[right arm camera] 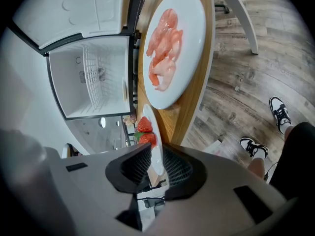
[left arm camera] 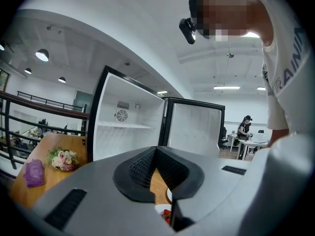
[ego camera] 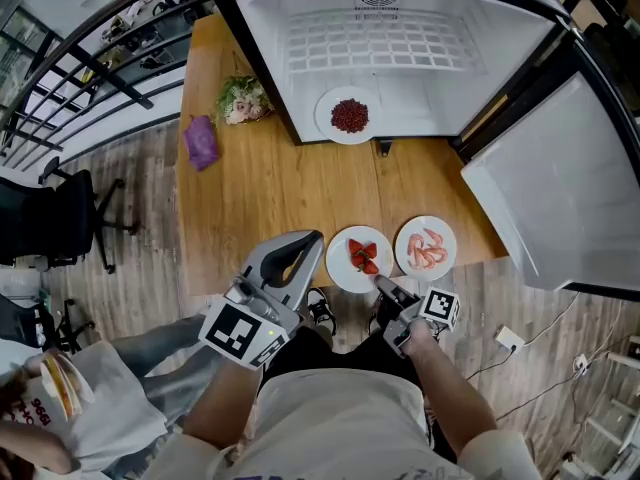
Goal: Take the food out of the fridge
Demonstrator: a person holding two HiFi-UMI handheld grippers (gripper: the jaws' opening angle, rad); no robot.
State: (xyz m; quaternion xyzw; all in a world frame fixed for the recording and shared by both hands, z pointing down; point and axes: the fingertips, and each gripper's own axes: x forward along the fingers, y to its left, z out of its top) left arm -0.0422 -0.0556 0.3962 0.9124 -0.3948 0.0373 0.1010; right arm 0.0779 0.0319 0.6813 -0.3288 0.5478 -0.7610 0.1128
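My right gripper (ego camera: 381, 283) is open, and the edge of the white plate (ego camera: 340, 270) of strawberries (ego camera: 363, 256) is between its two jaws. That plate sits on the wooden worktop (ego camera: 280, 183) near the front edge, just beside another plate (ego camera: 406, 260) with pink food on it. My left gripper (ego camera: 314, 238) is closed on nothing by the near edge of the worktop, and one more plate (ego camera: 326, 120) with small dark red food sits at the front of the open fridge (ego camera: 400, 53).
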